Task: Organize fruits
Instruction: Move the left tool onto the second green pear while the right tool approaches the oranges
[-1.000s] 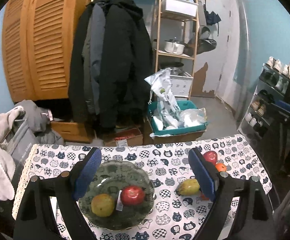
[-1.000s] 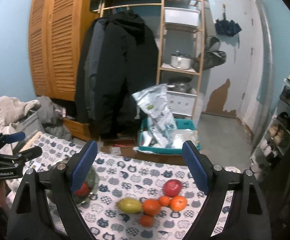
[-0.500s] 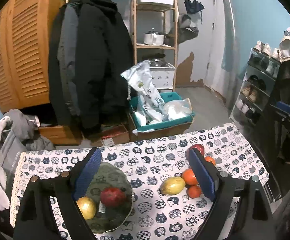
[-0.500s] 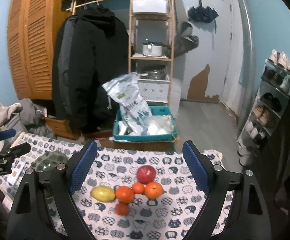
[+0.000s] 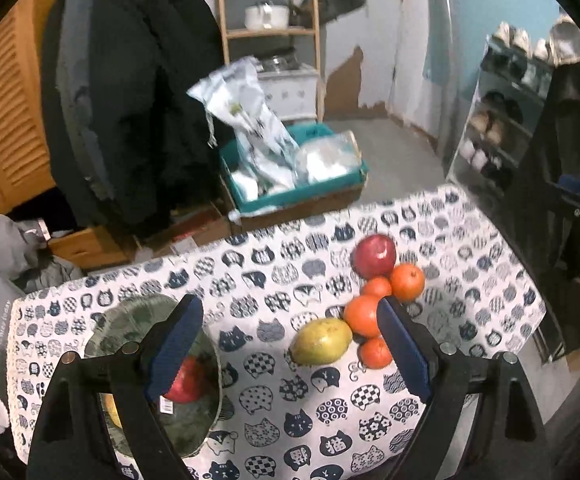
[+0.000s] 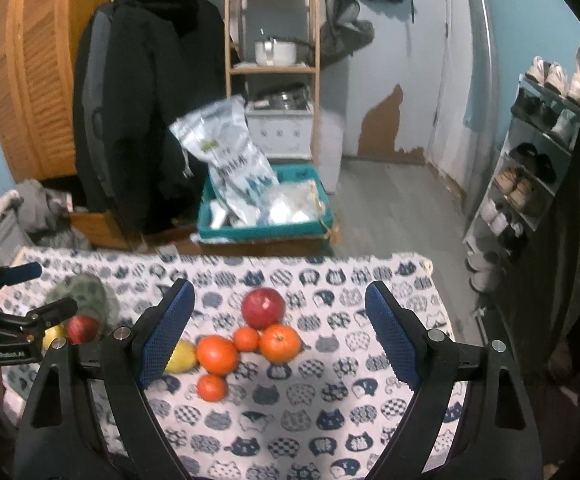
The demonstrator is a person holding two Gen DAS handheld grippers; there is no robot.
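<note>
A green glass plate sits at the table's left and holds a red apple and a yellow fruit. A heap of loose fruit lies to its right: a yellow-green mango, a red apple and several oranges. My left gripper is open and empty, above the mango. My right gripper is open and empty, above the apple and oranges. The plate also shows in the right wrist view.
The table wears a cat-print cloth. Beyond its far edge stand a teal crate of bags, hanging dark coats and a wooden shelf. A shoe rack stands at the right. Clothes lie at the left.
Both grippers have moved closer to the table and the fruit heap. The left one swung right, off the plate and over the mango. Both stayed open.
</note>
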